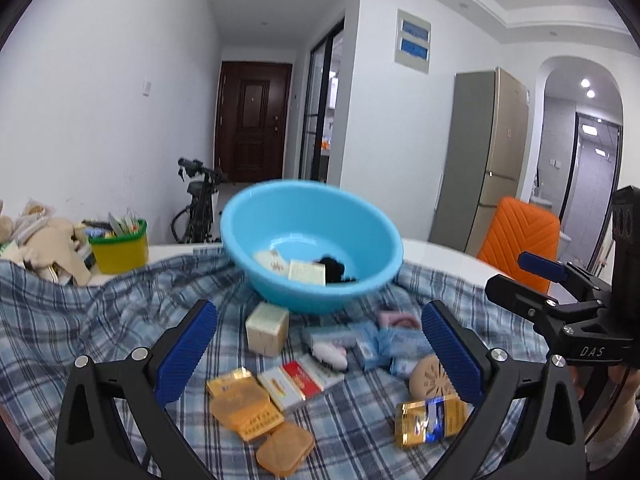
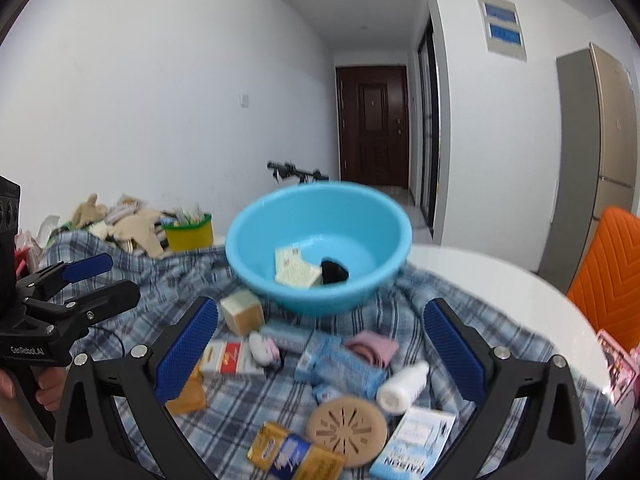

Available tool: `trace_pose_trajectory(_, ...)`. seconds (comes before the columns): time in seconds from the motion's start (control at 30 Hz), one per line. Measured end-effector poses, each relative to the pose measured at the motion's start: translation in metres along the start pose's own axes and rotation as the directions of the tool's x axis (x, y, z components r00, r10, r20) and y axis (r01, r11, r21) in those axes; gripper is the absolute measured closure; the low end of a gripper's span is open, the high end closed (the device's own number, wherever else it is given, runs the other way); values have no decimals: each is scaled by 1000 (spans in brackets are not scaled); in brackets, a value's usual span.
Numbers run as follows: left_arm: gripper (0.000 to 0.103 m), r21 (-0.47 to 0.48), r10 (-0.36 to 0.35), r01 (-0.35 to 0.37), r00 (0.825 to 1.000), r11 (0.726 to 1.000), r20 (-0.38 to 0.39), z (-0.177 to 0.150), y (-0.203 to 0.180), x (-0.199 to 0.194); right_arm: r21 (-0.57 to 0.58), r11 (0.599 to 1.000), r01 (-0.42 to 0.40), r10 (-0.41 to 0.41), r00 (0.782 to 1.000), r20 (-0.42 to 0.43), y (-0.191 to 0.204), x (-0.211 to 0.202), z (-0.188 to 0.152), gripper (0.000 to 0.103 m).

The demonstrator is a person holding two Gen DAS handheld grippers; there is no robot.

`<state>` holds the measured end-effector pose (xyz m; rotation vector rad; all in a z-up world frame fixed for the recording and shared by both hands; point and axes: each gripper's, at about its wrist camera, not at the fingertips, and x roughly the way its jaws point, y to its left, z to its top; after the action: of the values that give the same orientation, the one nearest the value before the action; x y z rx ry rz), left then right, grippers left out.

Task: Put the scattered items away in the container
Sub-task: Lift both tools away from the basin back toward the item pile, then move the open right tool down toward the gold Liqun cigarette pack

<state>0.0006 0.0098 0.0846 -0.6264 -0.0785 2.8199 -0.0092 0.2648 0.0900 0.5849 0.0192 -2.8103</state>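
Jaws released in both views. Left wrist view: left gripper (image 1: 320, 354) spread at lower frame; blue basin (image 1: 312, 246) at centre, scattered packets (image 1: 240, 400) below it. Right wrist view: right gripper (image 2: 320, 354) likewise spread; basin (image 2: 319, 248) at centre, white bottle (image 2: 402, 387) at lower right on the checked cloth (image 2: 120, 280).

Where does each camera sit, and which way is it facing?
Left wrist: on the left gripper, facing the blue bowl across the checked cloth; its open fingers show, the right gripper beside.
Right wrist: on the right gripper, facing the same way; the left gripper and a hand show.
Shared: bowl, cloth, round tan disc.
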Motion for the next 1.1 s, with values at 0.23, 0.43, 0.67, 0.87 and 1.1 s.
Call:
trace_pose_trajectory(0.23,0,7,4,-3,994,1000,-110,-49,-14,19,43,998,39,-36,997,-74,-8,5,-42,0)
trace_pose_trajectory(0.43,0,-16,-21,18,982,1000,-186,-82,-22,32,65,996,59,-48,986,-162,-13,5,-81,0)
trace_pose_trajectory(0.67,0,-46,-50,39,965,998,-256,-105,-24,45,25,998,62,-54,967,-250,-5,10,-118,0)
trace_pose_trajectory(0.87,0,-22,-71,67,958,997,-277,-110,-32,49,6,1000,25,-22,963,-269,-11,4,-130,0)
trace_pose_trajectory(1.1,0,-12,-127,130,943,991,-306,-107,-45,60,-59,996,-61,46,972,-230,-6,-6,-136,1)
